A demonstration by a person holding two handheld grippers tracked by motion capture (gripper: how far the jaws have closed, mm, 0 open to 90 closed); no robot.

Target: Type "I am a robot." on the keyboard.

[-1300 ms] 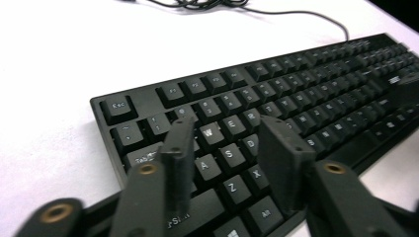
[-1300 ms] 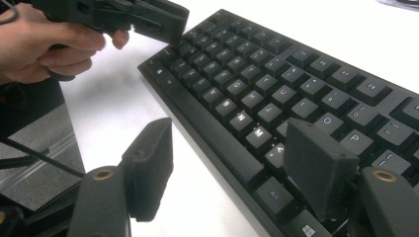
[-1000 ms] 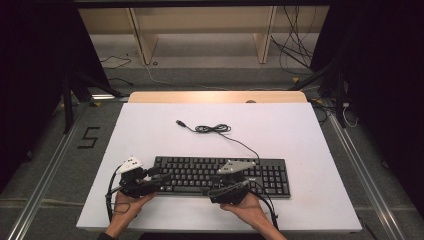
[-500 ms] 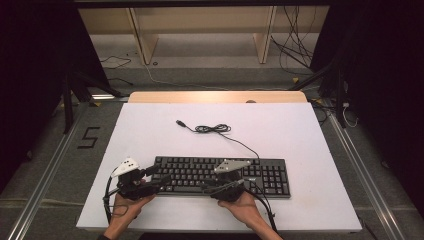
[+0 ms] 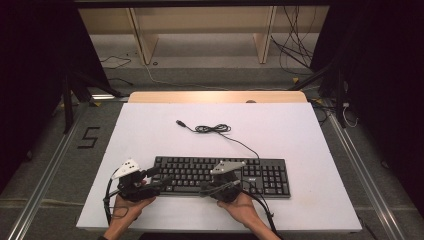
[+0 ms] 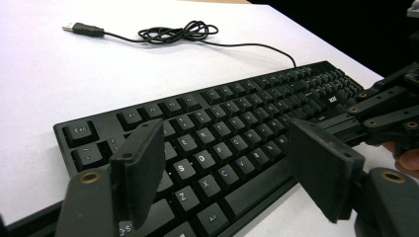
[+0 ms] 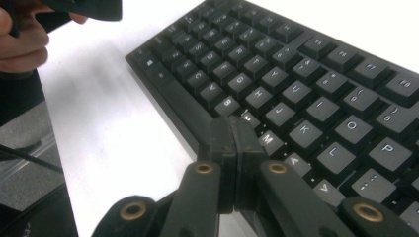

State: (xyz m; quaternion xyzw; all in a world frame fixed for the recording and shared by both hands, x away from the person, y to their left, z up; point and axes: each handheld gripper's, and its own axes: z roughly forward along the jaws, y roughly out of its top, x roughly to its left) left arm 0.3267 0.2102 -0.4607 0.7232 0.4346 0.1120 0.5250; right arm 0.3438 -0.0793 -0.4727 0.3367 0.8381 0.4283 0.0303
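- A flat black plastic computer keyboard (image 5: 220, 175) lies on the white tabletop (image 5: 300, 130), near the tabletop's front edge, its long side running along that edge.
- The keyboard's thin black cable (image 5: 239, 142) leaves its back edge and runs away from it across the tabletop to a small coiled bundle, ending in a USB plug (image 5: 181, 123) well behind the keyboard.
- The left gripper (image 5: 155, 181) is at the keyboard's left end, held low by the left hand (image 5: 131, 204) just in front of that end. Its fingers (image 6: 141, 168) stand wide apart over the left-hand letter keys with nothing clamped between them; they have just been opening further.
- The right gripper (image 5: 206, 187) sits at the keyboard's front edge, about midway along it, held by the right hand (image 5: 239, 206). Its fingers (image 7: 232, 140) are pressed together, pad against pad, with nothing between them; they have just been closing. In the right gripper view the joined tips are at the bottom letter row, by the N and M keys; whether they press a key I cannot tell.
- Both grippers point from the keyboard's front edge toward its keys.
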